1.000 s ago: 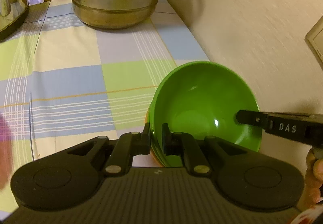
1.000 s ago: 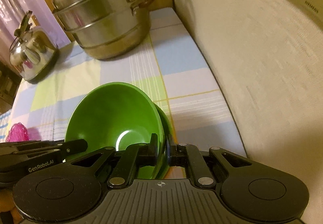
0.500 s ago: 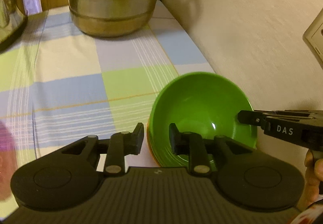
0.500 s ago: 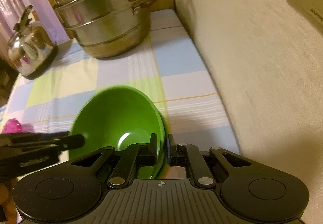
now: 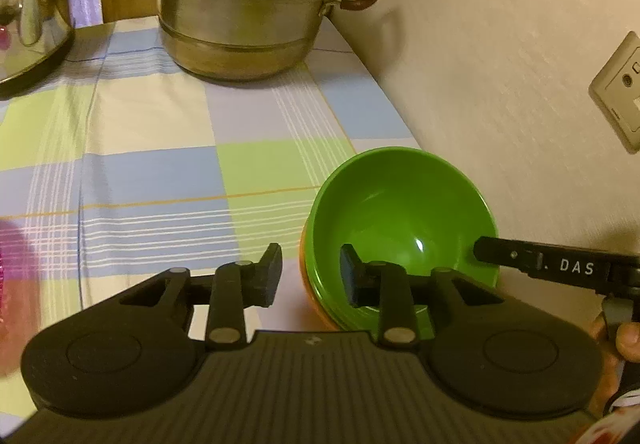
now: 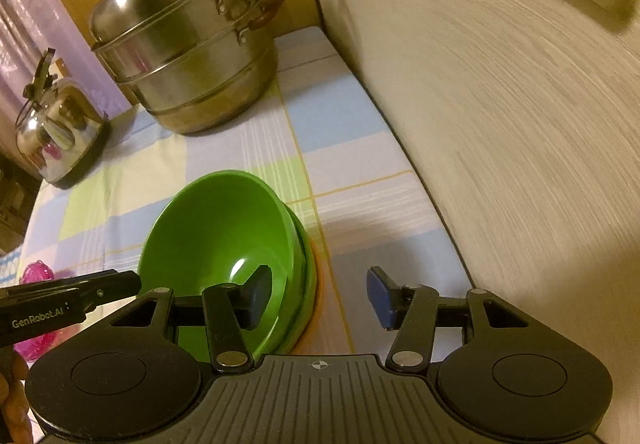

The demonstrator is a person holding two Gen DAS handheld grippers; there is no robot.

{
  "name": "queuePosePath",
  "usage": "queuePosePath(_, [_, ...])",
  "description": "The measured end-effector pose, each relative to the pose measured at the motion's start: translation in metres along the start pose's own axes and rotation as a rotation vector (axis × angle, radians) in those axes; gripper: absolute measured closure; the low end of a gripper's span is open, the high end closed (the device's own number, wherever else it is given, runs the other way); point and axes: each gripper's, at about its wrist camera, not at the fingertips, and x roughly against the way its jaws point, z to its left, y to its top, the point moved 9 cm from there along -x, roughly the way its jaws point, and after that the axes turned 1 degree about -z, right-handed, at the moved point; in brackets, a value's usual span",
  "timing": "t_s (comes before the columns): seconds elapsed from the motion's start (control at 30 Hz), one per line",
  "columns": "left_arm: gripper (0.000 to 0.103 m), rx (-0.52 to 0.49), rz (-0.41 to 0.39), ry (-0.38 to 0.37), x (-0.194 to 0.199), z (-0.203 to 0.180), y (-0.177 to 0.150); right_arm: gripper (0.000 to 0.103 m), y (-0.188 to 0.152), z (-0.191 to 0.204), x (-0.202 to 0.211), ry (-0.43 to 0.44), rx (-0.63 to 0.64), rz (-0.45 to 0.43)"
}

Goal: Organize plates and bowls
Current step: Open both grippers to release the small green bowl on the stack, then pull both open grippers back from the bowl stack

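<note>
Resting in a nested stack, the green bowl (image 5: 400,220) sits on the checked tablecloth (image 5: 160,172) close to the wall (image 5: 500,84), with another green bowl and an orange dish beneath it. Half a second ago the right gripper (image 6: 316,294) was still clamped on the rim; now both have let go, so this bowl looks placed. The left gripper (image 5: 310,276) is spread apart, straddling the near rim, one finger inside the bowl. The right gripper's jaws stand wide, likewise straddling the rim. A steamer pot (image 5: 248,4) stands well beyond.
</note>
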Motion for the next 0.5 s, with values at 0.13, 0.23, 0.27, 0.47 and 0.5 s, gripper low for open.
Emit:
queuePosePath(0.13, [0.068, -0.017, -0.020, 0.010, 0.015, -0.003, -0.009, 0.048, -0.010, 0.002, 0.011, 0.007, -0.015, -0.003])
queuePosePath(0.23, [0.061, -0.021, -0.034, 0.016, 0.029, -0.005, -0.018, 0.045, -0.021, 0.006, 0.022, 0.017, -0.025, -0.009])
queuePosePath(0.27, [0.059, -0.020, -0.038, 0.017, 0.033, -0.006, -0.022, 0.044, -0.025, 0.008, 0.026, 0.018, -0.025, -0.012])
queuePosePath(0.47, [0.035, -0.018, -0.060, 0.023, 0.060, -0.009, -0.047, 0.035, -0.056, 0.017, 0.052, 0.023, -0.049, -0.024])
queuePosePath(0.5, [0.033, -0.017, -0.065, 0.027, 0.064, -0.009, -0.050, 0.034, -0.060, 0.018, 0.056, 0.022, -0.055, -0.027])
